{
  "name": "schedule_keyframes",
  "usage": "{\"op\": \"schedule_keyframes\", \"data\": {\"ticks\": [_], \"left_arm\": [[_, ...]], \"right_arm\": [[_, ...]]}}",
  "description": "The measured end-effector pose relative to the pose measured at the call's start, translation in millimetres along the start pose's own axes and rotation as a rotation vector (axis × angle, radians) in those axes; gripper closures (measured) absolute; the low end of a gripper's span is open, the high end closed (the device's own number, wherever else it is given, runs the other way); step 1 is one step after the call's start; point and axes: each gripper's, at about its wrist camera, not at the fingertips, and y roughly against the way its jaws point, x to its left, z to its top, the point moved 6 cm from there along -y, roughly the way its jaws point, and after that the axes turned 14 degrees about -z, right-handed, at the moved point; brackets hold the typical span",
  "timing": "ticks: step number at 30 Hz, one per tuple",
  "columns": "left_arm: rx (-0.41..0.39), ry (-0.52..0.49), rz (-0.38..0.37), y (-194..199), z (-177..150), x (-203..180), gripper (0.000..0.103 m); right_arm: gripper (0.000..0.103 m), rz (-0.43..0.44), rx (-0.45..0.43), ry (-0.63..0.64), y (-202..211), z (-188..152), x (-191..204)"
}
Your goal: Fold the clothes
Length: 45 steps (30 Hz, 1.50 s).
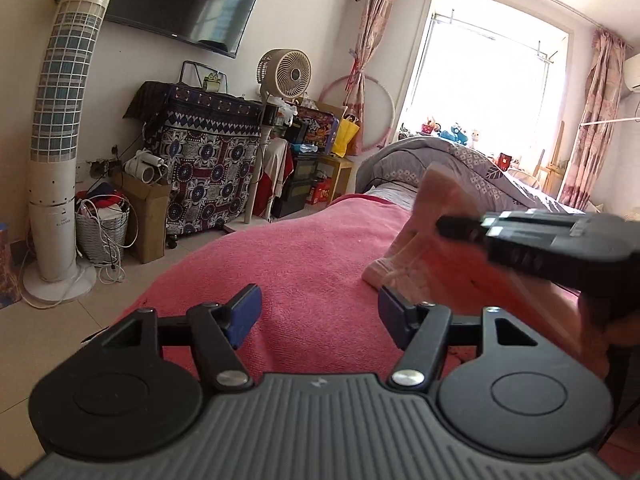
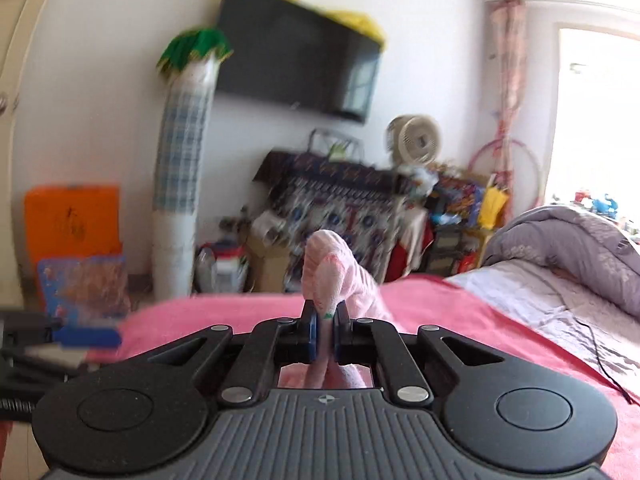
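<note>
Now, step in hand: I judged I was mid-fold, one edge of the pink garment (image 2: pixel 334 276) lifted off the bed (image 1: pixel 304 264).
Right hand-held gripper (image 2: pixel 325 320): its pads were pressed together on a fold of the garment, which bunched up above the fingertips; pinched there, I think, so the edge could be carried across.
Left hand-held gripper (image 1: pixel 320 312): its jaws stood spread with nothing between them, low over the pink blanket (image 1: pixel 280 248), probably ready to take a second edge.
Garment's place: raised at the right of the left wrist view, its lower part resting on the blanket.
Hard to make out: the right wrist view was smeared by motion; I could not tell what kind of garment it was, nor how much of it lay hidden behind the right hand-held gripper's body.
</note>
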Motion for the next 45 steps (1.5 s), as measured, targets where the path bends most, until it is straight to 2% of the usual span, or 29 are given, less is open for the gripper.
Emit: {"op": "schedule_keyframes", "data": {"ticks": [2, 4, 5, 6, 7, 10, 12, 13, 15, 17, 18, 19, 21, 24, 26, 28, 32, 34, 40, 43, 45], "left_arm": [[0.001, 0.006, 0.012, -1, 1, -1, 0.036], [0.005, 0.017, 0.021, 0, 1, -1, 0.036], [0.008, 0.020, 0.026, 0, 1, -1, 0.036], [0.007, 0.029, 0.027, 1, 1, -1, 0.035], [-0.001, 0.047, 0.023, 2, 3, -1, 0.034], [-0.018, 0.043, 0.013, 4, 8, -10, 0.034], [-0.023, 0.011, -0.020, 2, 11, -23, 0.034], [-0.026, -0.010, -0.044, 1, 13, -34, 0.034], [-0.018, -0.053, -0.079, -6, 14, -57, 0.033], [0.003, -0.095, -0.105, -15, 12, -79, 0.033], [0.018, -0.114, -0.117, -22, 9, -92, 0.033], [0.036, -0.129, -0.130, -28, 5, -103, 0.033], [0.080, -0.149, -0.168, -40, -6, -127, 0.033], [0.154, -0.199, -0.203, -56, -29, -162, 0.033], [0.197, -0.244, -0.213, -63, -45, -182, 0.033], [0.235, -0.277, -0.224, -65, -62, -198, 0.032], [0.282, -0.313, -0.232, -62, -83, -219, 0.032], [0.293, -0.337, -0.266, -58, -87, -237, 0.031], [0.366, -0.400, -0.482, -58, -111, -319, 0.031], [0.427, -0.441, -0.598, -61, -131, -366, 0.031], [0.467, -0.471, -0.675, -59, -145, -392, 0.030]], "right_arm": [[0.087, 0.081, 0.129, 0.043, -16, -22, 18], [0.082, 0.094, 0.109, 0.024, -8, -27, 19], [0.074, 0.135, 0.122, -0.011, -1, -24, 13], [0.056, 0.189, 0.139, -0.063, 6, -22, 6], [0.051, 0.224, 0.156, -0.102, 14, -21, -1], [0.048, 0.301, 0.158, -0.188, 54, -21, -33], [0.046, 0.282, 0.132, -0.209, 83, -23, -57], [0.045, 0.251, 0.111, -0.214, 97, -26, -69], [0.044, 0.133, 0.089, -0.167, 119, -41, -90], [0.046, 0.011, 0.116, -0.055, 131, -68, -96], [0.048, -0.002, 0.157, -0.003, 134, -86, -91], [0.055, 0.023, 0.208, 0.018, 137, -105, -83], [0.062, 0.039, 0.175, -0.024, 157, -125, -75], [0.051, 0.147, 0.153, -0.063, 187, -132, -66], [0.052, 0.153, 0.118, -0.078, 209, -134, -70], [0.050, 0.073, 0.082, -0.114, 231, -136, -89], [0.047, -0.194, 0.080, -0.263, 268, -159, -151], [0.047, -0.320, 0.102, -0.334, 293, -180, -180], [0.039, -0.653, 0.146, -0.514, 376, -250, -241], [0.032, -0.795, 0.148, -0.510, 408, -271, -267], [0.026, -0.853, 0.143, -0.479, 426, -282, -291]]}}
